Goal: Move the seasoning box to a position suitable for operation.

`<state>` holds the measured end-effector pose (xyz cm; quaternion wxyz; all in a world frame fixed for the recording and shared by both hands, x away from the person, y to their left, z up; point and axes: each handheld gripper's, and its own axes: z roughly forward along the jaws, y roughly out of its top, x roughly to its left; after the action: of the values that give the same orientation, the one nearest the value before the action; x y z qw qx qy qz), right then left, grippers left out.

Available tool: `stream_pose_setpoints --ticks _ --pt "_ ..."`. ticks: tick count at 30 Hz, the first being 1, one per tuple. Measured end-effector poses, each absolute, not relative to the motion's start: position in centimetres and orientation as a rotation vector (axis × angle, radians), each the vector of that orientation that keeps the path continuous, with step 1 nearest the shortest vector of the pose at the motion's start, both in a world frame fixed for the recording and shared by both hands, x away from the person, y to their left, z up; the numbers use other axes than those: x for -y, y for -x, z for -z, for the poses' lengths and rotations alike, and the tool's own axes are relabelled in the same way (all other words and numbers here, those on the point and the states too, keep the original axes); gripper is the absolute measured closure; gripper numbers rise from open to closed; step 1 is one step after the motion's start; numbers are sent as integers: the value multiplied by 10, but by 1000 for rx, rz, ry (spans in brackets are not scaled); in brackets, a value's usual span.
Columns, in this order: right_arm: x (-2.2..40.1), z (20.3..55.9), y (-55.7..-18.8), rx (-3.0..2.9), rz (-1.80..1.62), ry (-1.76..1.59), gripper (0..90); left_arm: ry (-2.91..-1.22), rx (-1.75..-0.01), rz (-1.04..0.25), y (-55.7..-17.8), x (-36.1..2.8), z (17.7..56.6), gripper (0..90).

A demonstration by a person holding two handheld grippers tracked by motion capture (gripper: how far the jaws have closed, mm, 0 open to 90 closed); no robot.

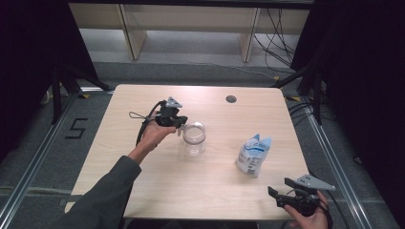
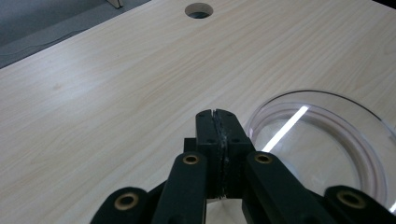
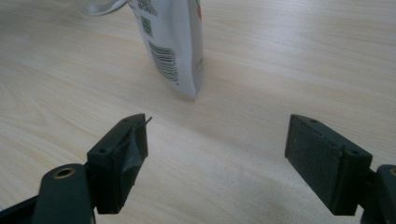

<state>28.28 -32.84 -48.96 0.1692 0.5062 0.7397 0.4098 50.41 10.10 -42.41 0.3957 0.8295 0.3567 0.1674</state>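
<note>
A clear jar (image 1: 194,139) stands upright and without a lid left of the table's middle. My left gripper (image 1: 181,126) meets its left rim. In the left gripper view the jaws (image 2: 217,116) are pressed together, with a thin glinting edge of the jar's wall (image 2: 322,100) in the seam. A white and blue pouch (image 1: 253,155) stands to the right. My right gripper (image 1: 280,187) hovers at the front right corner. It is open (image 3: 217,149) with nothing between its jaws, and the pouch (image 3: 173,42) stands a short way ahead of it.
A round cable hole (image 1: 231,98) sits near the table's far edge (image 2: 199,9). The wooden table top (image 1: 210,191) is bare in front of the jar and the pouch. Cables and stand legs lie on the floor around the table.
</note>
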Motion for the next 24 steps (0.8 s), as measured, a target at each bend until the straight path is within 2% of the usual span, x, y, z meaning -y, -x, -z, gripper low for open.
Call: stream_pose_setpoints --ticks 19,24 --pt "330 490 -285 -2106 -1158 -1395 222 -2040 -939 -380 -485 -113 424 873" --pt "328 490 -283 -2105 -1170 -1458 222 -2068 -920 -403 -479 -114 422 868"
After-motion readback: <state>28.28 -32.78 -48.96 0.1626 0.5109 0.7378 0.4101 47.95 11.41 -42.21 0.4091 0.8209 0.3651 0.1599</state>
